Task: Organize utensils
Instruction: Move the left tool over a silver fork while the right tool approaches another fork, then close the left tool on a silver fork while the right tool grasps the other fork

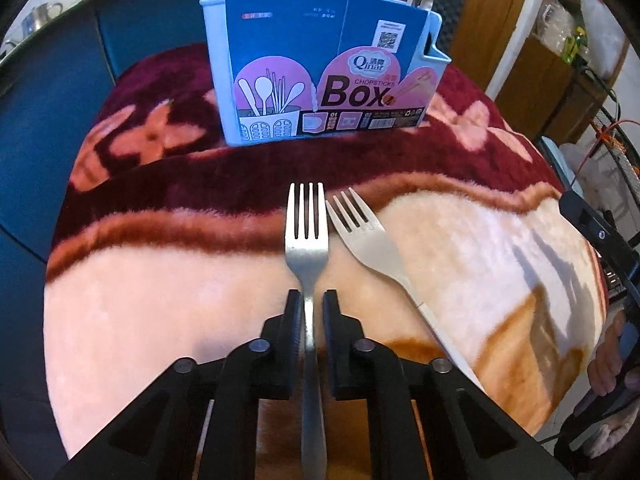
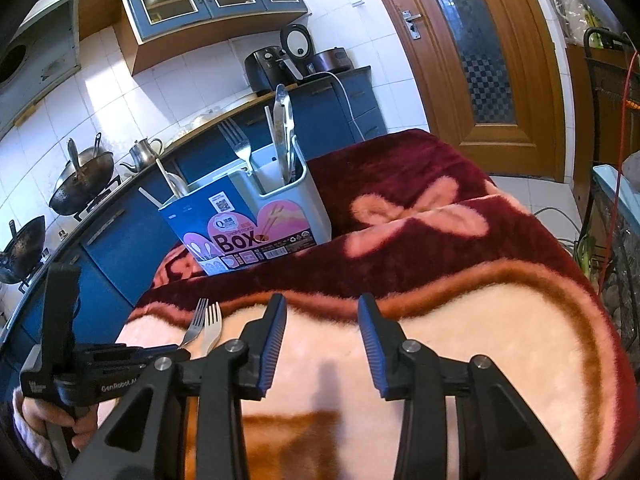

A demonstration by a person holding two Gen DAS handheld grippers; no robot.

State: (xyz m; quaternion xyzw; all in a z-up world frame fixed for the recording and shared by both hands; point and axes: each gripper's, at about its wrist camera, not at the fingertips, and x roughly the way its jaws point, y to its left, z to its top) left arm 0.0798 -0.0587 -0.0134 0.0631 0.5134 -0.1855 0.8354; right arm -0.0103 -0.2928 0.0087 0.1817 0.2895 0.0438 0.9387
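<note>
Left gripper: fingers clenched on the handle of the metal fork, lying on the blanket beside a pale fork. Right gripper: fingers parted, empty. Utensil box: upright, beyond the forks.

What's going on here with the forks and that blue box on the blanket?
A person is sorting utensils with a handheld gripper in each hand. The left gripper has closed on the handle of a metal fork lying on the blanket, beside a pale plastic fork. The right gripper hangs open over the blanket, holding nothing. The blue chopsticks box stands further back and already holds spoons, chopsticks and a fork.
</note>
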